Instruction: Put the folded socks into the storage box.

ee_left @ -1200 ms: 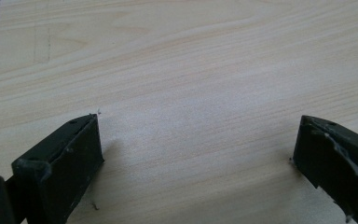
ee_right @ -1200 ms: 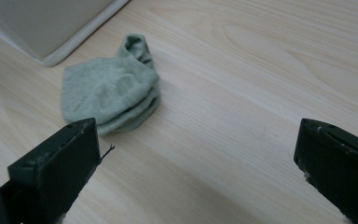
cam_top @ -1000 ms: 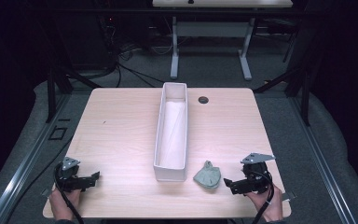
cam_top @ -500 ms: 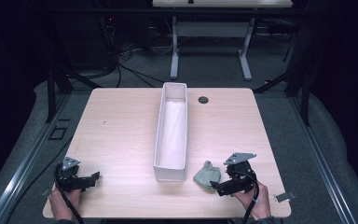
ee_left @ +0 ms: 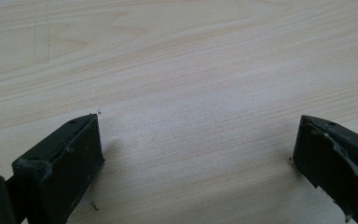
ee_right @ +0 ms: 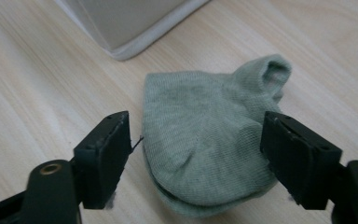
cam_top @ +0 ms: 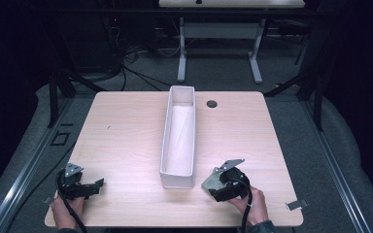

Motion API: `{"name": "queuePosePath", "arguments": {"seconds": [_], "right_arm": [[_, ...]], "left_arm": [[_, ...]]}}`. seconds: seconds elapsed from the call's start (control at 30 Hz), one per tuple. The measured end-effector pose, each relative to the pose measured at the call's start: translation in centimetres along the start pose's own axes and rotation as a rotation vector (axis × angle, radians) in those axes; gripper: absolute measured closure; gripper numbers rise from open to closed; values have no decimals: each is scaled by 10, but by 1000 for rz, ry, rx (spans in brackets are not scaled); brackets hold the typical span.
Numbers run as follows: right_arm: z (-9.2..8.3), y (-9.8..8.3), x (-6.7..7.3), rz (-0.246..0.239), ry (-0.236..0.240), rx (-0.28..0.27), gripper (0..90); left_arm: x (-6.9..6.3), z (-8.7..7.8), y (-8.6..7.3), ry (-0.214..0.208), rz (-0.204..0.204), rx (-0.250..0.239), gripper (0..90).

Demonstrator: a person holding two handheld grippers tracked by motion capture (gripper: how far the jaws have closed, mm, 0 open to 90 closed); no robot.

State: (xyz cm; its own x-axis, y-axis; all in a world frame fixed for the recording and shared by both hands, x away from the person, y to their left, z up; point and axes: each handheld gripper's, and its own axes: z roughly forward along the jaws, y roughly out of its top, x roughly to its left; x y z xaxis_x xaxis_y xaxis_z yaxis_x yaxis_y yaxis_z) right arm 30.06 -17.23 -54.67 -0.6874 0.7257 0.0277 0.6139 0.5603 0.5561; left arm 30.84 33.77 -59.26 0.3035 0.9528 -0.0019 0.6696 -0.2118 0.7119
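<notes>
A grey-green sock (ee_right: 209, 140) lies flat on the wooden table, just right of the near end of a long white bin (cam_top: 179, 141). My right gripper (ee_right: 196, 154) is open, its jaws on either side of the sock's near part, close to the table. In the high view the right gripper (cam_top: 219, 184) covers most of the sock (cam_top: 210, 182). My left gripper (ee_left: 196, 154) is open over bare wood near the table's front left corner (cam_top: 85, 187).
The white bin's corner (ee_right: 121, 32) sits just beyond the sock. A small dark round grommet (cam_top: 211, 103) lies at the back of the table (cam_top: 126, 126). A metal clip (cam_top: 295, 205) lies at the front right edge. Table legs and cables stand behind.
My right gripper has moved left and forward from the front right edge until its open jaws straddle the sock. The left gripper has stayed in place.
</notes>
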Motion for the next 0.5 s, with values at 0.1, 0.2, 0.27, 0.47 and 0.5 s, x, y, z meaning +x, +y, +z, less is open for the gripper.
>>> {"name": "queuePosePath", "arguments": {"seconds": [0.1, 0.2, 0.27, 0.47, 0.5], "right_arm": [[6, -2, 0, 7, -30, 27, 304], [8, -3, 1, 10, -43, 41, 336], [10, -3, 2, -4, -61, 49, 370], [10, -4, 2, -7, -84, 44, 446], [10, -4, 1, -3, -77, 43, 454]], "left_arm": [[0, 0, 0, 0, 0, 0, 12], [0, 0, 0, 0, 0, 0, 12], [0, 0, 0, 0, 0, -1, 12], [0, 0, 0, 2, -1, -1, 12], [0, 0, 0, 1, -1, 0, 12]]}}
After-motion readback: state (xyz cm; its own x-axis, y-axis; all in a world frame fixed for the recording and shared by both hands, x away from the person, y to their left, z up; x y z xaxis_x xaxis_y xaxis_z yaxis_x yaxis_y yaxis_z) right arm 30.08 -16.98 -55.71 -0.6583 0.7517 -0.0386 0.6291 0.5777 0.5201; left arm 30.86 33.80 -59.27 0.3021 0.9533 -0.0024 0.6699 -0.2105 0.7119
